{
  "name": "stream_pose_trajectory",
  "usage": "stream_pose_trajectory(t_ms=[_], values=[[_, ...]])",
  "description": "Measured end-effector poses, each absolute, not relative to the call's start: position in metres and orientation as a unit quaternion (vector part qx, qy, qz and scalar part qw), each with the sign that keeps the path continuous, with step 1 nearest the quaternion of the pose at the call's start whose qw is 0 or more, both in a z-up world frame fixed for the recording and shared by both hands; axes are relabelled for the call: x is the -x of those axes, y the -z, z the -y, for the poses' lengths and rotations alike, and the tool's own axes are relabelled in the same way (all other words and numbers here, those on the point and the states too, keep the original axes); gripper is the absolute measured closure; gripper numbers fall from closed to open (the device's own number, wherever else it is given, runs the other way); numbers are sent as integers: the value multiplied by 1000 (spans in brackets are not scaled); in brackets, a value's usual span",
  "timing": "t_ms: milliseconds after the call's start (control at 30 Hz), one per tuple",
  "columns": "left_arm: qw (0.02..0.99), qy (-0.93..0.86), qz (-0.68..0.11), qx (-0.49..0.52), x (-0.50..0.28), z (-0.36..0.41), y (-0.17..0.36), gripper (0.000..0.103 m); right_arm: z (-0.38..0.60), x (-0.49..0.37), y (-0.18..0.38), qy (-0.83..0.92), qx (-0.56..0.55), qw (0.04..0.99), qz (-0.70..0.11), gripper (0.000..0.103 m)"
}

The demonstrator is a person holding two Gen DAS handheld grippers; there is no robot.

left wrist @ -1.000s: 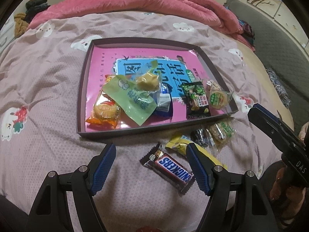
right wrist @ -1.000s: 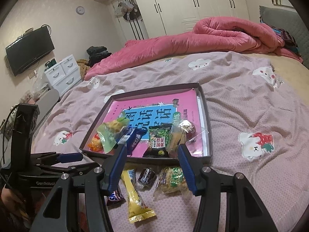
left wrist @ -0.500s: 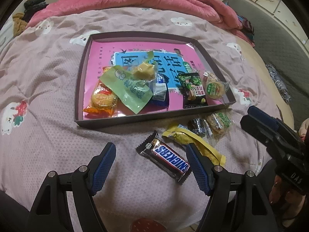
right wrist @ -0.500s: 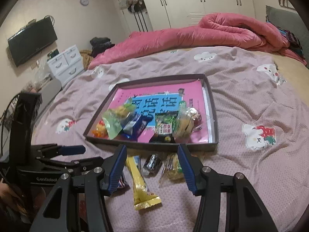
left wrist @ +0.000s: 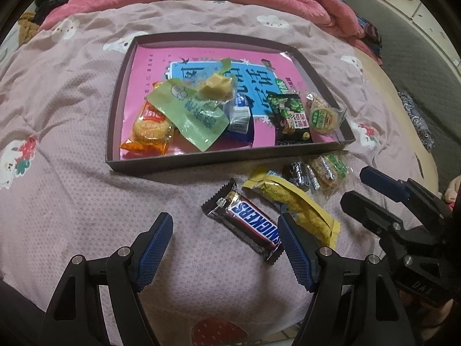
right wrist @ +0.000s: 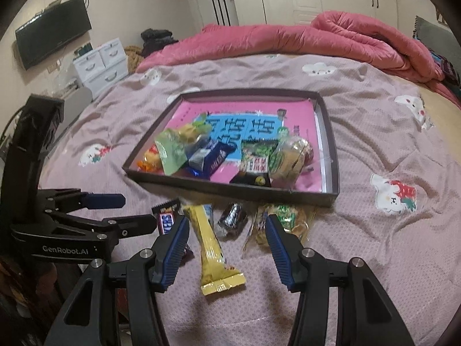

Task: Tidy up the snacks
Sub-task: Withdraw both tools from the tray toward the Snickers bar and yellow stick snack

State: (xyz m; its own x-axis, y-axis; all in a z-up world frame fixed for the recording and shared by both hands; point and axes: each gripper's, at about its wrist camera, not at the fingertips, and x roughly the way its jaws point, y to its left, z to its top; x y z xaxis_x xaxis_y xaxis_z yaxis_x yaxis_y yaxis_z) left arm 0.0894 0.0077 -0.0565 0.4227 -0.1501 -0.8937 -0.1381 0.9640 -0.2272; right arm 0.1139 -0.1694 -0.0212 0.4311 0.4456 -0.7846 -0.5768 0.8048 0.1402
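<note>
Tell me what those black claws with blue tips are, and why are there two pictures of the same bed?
Each claw is a hand-held gripper: a person holds one in each hand. A small camera sits on each, so one picture looks out over the left hand-held gripper and the other over the right hand-held gripper. Both are open and hold nothing. On the bed a dark tray already has snacks in it. In front of it lie a Snickers bar, a long yellow packet, a small dark sweet and a clear pack of biscuits.

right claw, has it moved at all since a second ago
Yes. In the right wrist view the right claw has tipped down and edged in: the tray sits higher in frame, and the yellow snack bar now lies between its open fingers.
</note>
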Motion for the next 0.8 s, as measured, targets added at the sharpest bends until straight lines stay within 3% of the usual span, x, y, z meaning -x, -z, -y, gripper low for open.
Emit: stream_pose_trajectory(t_ms=[533,800], values=[[807,9,-566,167,-94,-10,81,27,154,-115,52,-319,110,802,-492,49],[803,7,-573,164,-99,0,89,27,147,-116,67,-325,124,783,-516,64]])
